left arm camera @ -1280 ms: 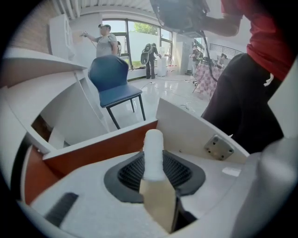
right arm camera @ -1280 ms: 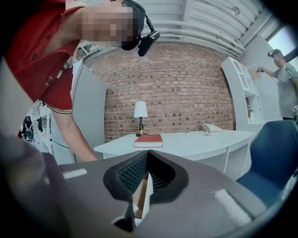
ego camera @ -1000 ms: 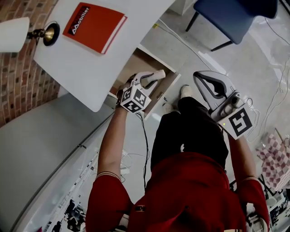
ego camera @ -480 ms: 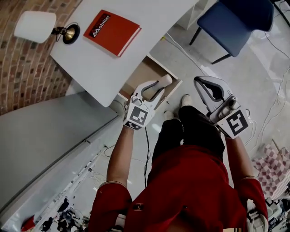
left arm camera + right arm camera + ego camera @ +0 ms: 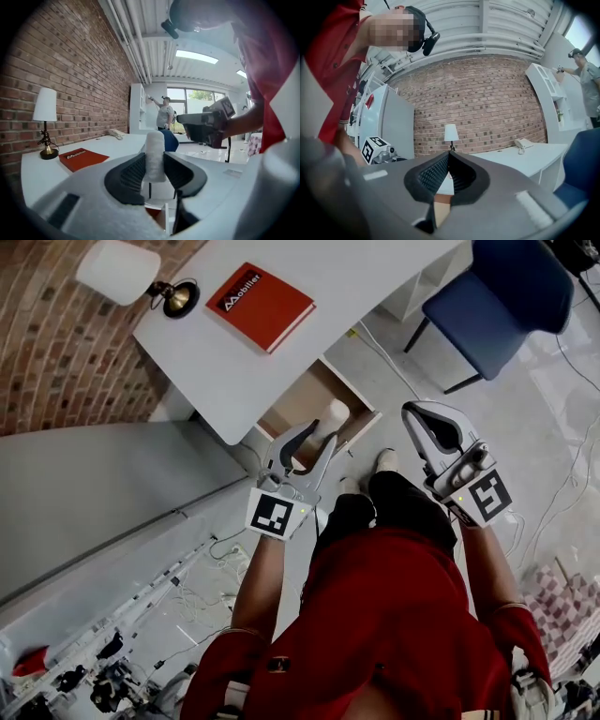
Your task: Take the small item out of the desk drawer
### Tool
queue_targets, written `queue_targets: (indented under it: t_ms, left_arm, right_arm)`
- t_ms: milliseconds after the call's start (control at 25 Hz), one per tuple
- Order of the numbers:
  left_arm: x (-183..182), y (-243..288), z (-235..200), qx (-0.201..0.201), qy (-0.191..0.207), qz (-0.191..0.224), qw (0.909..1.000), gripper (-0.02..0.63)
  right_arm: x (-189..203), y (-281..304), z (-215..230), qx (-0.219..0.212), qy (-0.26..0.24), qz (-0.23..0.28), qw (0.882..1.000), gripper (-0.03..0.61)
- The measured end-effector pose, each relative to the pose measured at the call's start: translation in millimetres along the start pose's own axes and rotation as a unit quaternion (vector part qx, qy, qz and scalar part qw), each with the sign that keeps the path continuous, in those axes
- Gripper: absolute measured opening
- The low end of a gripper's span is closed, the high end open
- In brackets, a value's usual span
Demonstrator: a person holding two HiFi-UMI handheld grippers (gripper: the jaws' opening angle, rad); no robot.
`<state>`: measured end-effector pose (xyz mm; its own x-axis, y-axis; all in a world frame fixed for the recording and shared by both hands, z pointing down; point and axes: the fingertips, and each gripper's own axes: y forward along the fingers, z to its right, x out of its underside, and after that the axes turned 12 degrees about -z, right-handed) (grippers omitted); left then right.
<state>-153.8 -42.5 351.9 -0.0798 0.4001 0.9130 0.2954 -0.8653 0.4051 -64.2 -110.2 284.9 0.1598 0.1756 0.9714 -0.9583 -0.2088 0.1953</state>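
Brickwork (image 5: 56, 343) runs down the left of the room in the head view, with a pale floor (image 5: 525, 427) to the right. A white desk (image 5: 375, 277) stands against the wall and a blue chair (image 5: 511, 296) is near its far end. The desk's wooden drawer (image 5: 300, 404) is pulled open. On the desk top lie a red book (image 5: 261, 306) and, just beside it by the wall, a brass lamp with a white shade (image 5: 117, 270). The left gripper (image 5: 314, 432) is held over the drawer's front edge. Its pads are clamped on a small white cylinder (image 5: 154, 154), which stands upright between them with its top poking past the jaw tips, clear of the drawer. The right gripper (image 5: 412, 413) hangs well apart to the right, over the floor, with its jaws pressed together on nothing.
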Motion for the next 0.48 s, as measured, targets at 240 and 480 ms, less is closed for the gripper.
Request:
queue_targets:
  t_ms: [240,480]
  left_arm:
    - [-29.1,-34.6,-1.0,-0.040,-0.007,0.036,0.9985,0.132]
    - [-47.6,-54.2,4.4,-0.067,-0.008,0.057,0.9961,0.132]
  right_arm:
    - [-13.3,-3.8,-23.4,-0.030,-0.011,0.014,0.999,0.011]
    - [-27.1,-7.0,-41.8,-0.050,-0.017,0.018,0.998,0.011]
